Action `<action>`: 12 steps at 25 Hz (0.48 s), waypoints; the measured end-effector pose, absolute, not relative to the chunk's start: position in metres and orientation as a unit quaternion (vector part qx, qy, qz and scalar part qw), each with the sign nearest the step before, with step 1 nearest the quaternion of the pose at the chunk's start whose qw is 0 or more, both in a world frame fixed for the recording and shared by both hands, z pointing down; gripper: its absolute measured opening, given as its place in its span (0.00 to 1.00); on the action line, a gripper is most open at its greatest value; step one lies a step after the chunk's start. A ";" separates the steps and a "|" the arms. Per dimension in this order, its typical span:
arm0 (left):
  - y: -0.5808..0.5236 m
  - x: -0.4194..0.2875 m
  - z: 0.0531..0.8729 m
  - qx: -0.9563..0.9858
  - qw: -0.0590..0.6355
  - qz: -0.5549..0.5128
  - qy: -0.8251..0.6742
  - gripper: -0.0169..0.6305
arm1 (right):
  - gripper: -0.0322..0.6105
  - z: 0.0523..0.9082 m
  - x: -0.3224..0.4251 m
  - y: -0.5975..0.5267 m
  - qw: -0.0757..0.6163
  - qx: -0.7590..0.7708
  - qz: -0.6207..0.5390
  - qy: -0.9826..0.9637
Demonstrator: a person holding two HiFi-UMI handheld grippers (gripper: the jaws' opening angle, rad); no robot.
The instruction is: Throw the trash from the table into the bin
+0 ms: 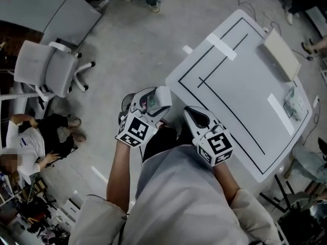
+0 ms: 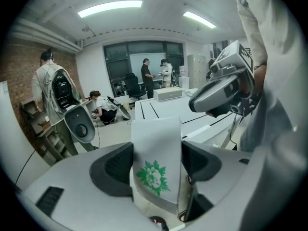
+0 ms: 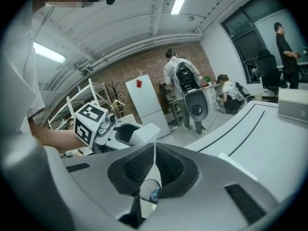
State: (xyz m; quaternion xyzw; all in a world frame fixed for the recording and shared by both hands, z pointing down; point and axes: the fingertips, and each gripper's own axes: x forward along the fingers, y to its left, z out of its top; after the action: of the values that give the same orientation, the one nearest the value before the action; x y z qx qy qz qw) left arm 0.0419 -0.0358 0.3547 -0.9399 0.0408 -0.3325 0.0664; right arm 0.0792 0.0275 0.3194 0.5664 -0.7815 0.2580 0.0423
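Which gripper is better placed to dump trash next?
Left. The left gripper is clamped on the white carton with green print, so it is already loaded. The right gripper is shut, with nothing visibly held.

— What carries the things here?
— A pale grey tabletop (image 1: 240,86) with rounded corners. Thin black lines (image 1: 230,125) trace a rectangle just inside its edges.
— And what lies on it?
— One white tape strip (image 1: 221,46) crosses the left edge, and another (image 1: 280,114) lies near the far right corner. A flat pale box (image 1: 280,54) lies along the far edge. A small packet with greenish print (image 1: 295,102) sits beside that corner.
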 end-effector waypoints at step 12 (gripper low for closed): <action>-0.044 -0.093 0.378 -0.936 -0.020 -0.302 0.182 0.51 | 0.09 0.319 -0.038 0.000 0.091 0.460 0.246 -0.848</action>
State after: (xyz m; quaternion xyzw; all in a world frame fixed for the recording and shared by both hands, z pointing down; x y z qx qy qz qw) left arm -0.0935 -0.0444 0.3785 -0.9358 0.1818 -0.3015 -0.0204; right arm -0.0375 0.0004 0.3191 0.4604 -0.8482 0.2458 0.0905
